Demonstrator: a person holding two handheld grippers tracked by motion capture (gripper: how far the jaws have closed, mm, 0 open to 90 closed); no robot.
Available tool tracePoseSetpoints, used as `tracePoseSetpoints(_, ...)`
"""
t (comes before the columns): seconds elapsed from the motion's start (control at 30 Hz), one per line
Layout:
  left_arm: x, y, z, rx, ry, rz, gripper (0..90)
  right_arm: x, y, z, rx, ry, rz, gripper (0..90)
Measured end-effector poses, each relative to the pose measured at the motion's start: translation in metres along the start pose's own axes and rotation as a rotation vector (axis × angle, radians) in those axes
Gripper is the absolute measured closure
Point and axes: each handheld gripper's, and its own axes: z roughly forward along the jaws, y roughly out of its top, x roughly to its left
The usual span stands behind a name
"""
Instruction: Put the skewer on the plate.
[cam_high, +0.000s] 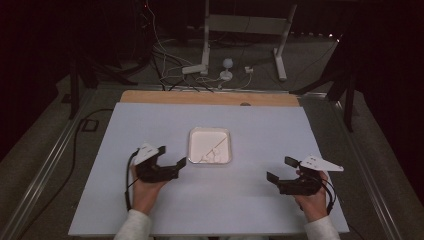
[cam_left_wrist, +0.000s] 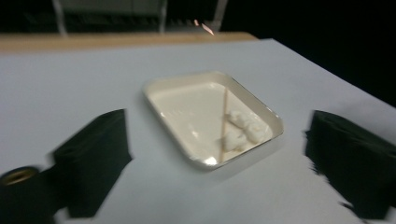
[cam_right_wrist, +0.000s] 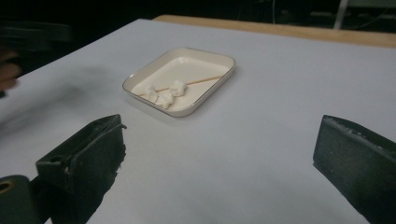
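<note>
A small cream tray (cam_high: 196, 136) sits at the middle of the white table. In it lie a thin wooden skewer (cam_high: 215, 146) and a few white lumps (cam_high: 212, 157) at its near edge. The left gripper view has the tray (cam_left_wrist: 168, 95), skewer (cam_left_wrist: 225, 109) and lumps (cam_left_wrist: 243, 127) close ahead; the right gripper view has the tray (cam_right_wrist: 208, 92), skewer (cam_right_wrist: 201, 81) and lumps (cam_right_wrist: 164, 94) farther off. My left gripper (cam_high: 173, 156) is open just left of the tray, nothing in its jaws. My right gripper (cam_high: 281, 169) is open near the table's right front, well apart from the tray.
The white board (cam_high: 150, 125) lies on a wooden tabletop (cam_high: 210, 97) whose far edge shows. Beyond it stand a white frame's legs (cam_high: 205, 45), cables (cam_high: 165, 60) and a small round white object (cam_high: 227, 63) on the floor. Dark stands (cam_high: 75, 80) flank the table.
</note>
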Motion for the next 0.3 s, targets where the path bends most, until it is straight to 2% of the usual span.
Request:
tracePoseSetpoints(0.07,0.005,-0.002,-0.025,-0.044,0.032,0.026,1.3,0.001,-0.005,-0.007,-0.019,-0.014,-0.013,2.2)
tracePoseSetpoints(0.13,0.011,-0.003,-0.045,-0.076,0.06,0.024,0.6,0.002,-0.009,-0.014,-0.031,-0.041,-0.042,2.2)
tracePoseSetpoints(0.2,0.015,-0.003,-0.058,-0.098,0.092,0.019,0.6,0.003,-0.013,-0.02,-0.044,-0.063,-0.064,1.8)
tracePoseSetpoints(0.3,0.018,-0.003,-0.067,-0.105,0.12,0.024,0.5,0.004,-0.015,-0.025,-0.062,-0.081,-0.073,1.8)
